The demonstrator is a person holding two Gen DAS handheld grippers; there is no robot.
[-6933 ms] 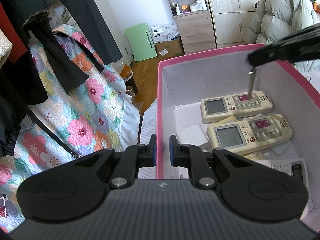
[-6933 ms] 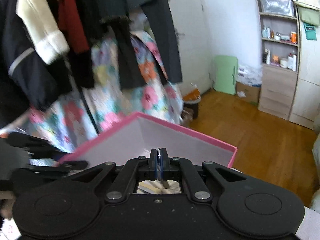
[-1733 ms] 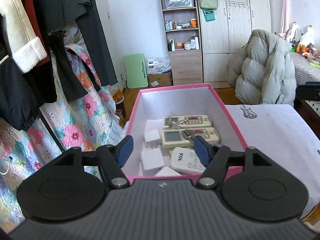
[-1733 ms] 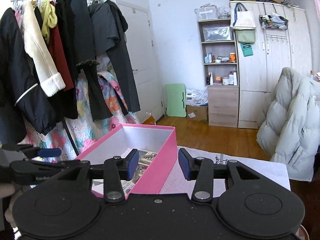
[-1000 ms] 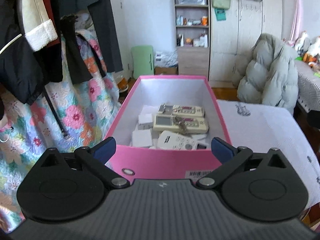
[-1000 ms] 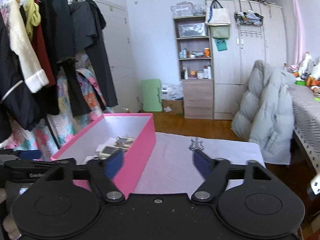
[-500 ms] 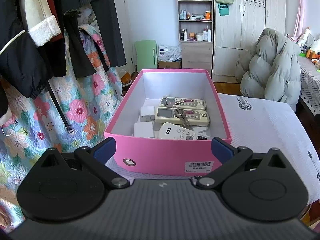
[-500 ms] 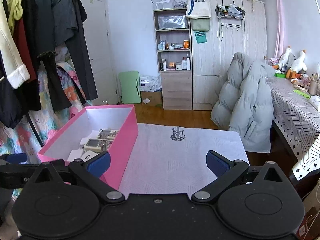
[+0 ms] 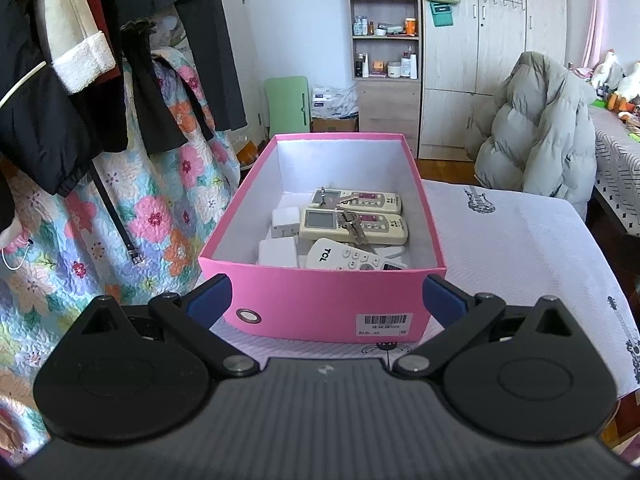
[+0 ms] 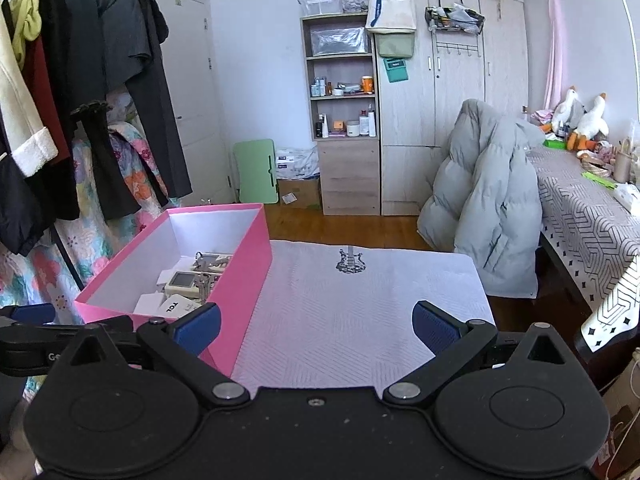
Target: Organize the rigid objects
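Left hand-held gripper (image 9: 325,301): I hold it in front of the near end wall of the pink box (image 9: 320,304), pointing down over that wall into the box. Its jaws stand wide apart, one blue pad off each near corner, nothing between them but the box end, which they do not press.

Right hand-held gripper (image 10: 316,328): I hold it over the bare white cloth on the desk (image 10: 360,312), to the right of the box. Jaws spread as wide as they go, empty.

Pink box: it sits on the left part of the desk, open, no lid in view.

Remotes: two beige remotes (image 9: 354,226) lie side by side across the middle of the box, and a white TCL remote (image 9: 346,257) lies nearer my end, partly hidden by the wall.

Keys (image 9: 352,226): a bunch on a ring rests on top of the beige remotes.

White blocks (image 9: 280,240): a couple of small white boxy things, perhaps chargers, lie along the left inside wall.

Done so far: as I judge it, the gathering is finished, since every loose rigid thing I can see is inside the box.

Left to do: I see nothing else on the cloth to pick up. At most, I could square the box on the desk or tidy the things within; the far right edge of the desk is partly outside my view, so I cannot rule out a stray item there.
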